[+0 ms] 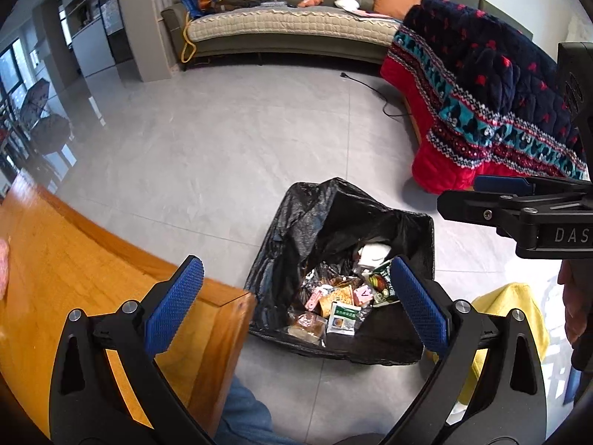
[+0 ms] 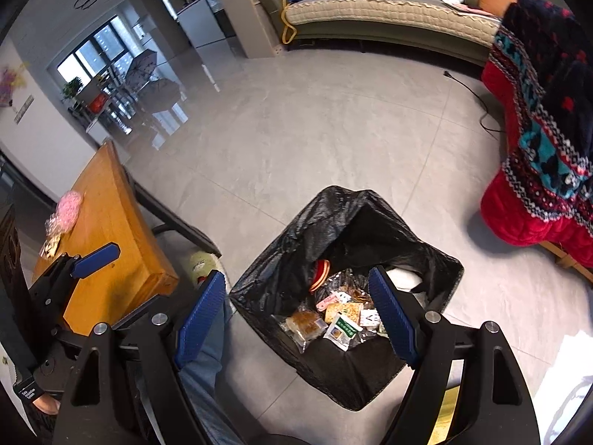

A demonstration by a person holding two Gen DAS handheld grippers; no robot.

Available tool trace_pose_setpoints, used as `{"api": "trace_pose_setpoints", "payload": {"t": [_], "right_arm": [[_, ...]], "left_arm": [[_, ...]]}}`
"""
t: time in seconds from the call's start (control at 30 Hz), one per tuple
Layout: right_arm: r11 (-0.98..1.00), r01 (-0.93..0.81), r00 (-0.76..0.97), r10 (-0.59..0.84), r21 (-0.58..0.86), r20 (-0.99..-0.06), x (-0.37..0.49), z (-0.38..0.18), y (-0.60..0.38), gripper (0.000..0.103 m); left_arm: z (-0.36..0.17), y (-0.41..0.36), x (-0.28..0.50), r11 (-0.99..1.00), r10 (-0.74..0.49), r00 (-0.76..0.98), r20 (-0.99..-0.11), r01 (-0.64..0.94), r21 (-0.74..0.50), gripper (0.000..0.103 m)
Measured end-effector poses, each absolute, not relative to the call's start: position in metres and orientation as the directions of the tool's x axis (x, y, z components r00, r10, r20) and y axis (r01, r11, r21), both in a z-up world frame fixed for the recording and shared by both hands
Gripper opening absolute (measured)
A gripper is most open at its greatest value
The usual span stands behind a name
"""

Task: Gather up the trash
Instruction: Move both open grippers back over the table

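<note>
Trash (image 1: 341, 307) lies heaped in the bottom of the bin (image 1: 426, 233) lined with a black bag (image 1: 296, 222), which stands on the grey tiled floor (image 1: 222, 129) just beside the corner of my wooden tabletop (image 1: 74, 259): wrappers, a green-and-white sachet (image 2: 343, 328), a biscuit packet and crumpled white paper. My left gripper (image 1: 296, 300) hangs above the bin with its jaws spread wide and nothing between them. My right gripper (image 2: 300, 307) hangs over the same opening, its jaws also parted and empty. A red patterned blanket (image 1: 481, 104) drapes over furniture well beyond the bin.
</note>
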State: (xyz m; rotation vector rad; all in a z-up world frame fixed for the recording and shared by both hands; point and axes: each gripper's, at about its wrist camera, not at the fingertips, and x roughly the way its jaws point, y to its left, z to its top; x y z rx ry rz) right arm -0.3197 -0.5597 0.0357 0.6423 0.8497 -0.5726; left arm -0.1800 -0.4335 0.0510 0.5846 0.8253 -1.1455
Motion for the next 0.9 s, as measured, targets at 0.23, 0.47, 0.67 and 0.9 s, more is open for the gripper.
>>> {"api": "trace_pose_setpoints", "payload": {"t": [0.23, 0.47, 0.67, 0.9], "right_arm": [[0.767, 0.587, 0.552, -0.145, 0.259, -0.821, -0.269, 0.046, -0.518, 0.08], [0.856, 0.443, 0.571, -0.04, 0.266, -0.82, -0.206, 0.05, -0.462, 0.08], [0.921, 0.295, 0.571, 0.042, 0.253, -0.82, -0.136, 0.052, -0.407, 0.08], [0.936, 0.182, 0.561, 0.154, 0.303, -0.814, -0.049, 0.059, -0.361, 0.08]], "left_arm": [[0.052, -0.385, -0.14, 0.433, -0.545, 0.208, -0.812, 0.899, -0.061, 0.097], [0.056, -0.322, -0.102, 0.566, -0.526, 0.295, -0.798, 0.821, -0.07, 0.097], [0.058, -0.254, -0.055, 0.711, -0.463, 0.387, -0.798, 0.699, -0.074, 0.097], [0.064, -0.186, 0.002, 0.836, -0.348, 0.479, -0.805, 0.547, -0.036, 0.097]]}}
